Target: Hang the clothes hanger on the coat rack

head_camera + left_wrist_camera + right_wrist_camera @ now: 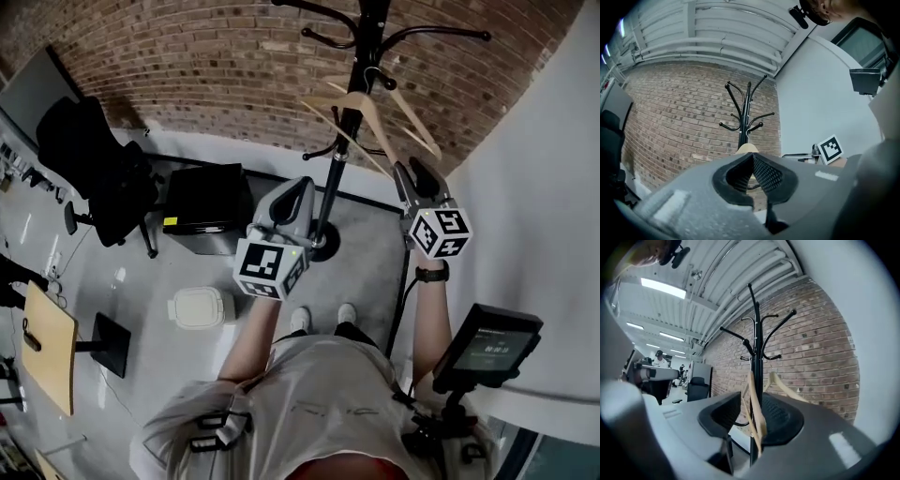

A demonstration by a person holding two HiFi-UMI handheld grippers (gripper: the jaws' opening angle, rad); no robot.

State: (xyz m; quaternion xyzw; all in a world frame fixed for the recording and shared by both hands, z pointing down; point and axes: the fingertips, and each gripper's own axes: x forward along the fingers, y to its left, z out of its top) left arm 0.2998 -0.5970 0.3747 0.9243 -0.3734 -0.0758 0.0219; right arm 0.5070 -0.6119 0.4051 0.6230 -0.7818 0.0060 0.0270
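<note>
A pale wooden hanger [410, 122] hangs by its hook from a lower arm of the black coat rack [349, 127], which stands in front of the brick wall. My right gripper [412, 172] is at the hanger's lower right end. In the right gripper view the hanger [757, 418] passes between the jaws of my right gripper [751, 401], which stand open, the pads apart from the wood. My left gripper [302, 187] is held left of the pole, shut with nothing in it. In the left gripper view the rack [745, 112] rises beyond my left gripper [752, 157].
A black office chair [94, 169] and a black case [206, 211] stand on the floor to the left. A white lidded container [200, 307] sits near the person's feet. A screen on a stand [492, 342] is at the right, beside the white wall [553, 187].
</note>
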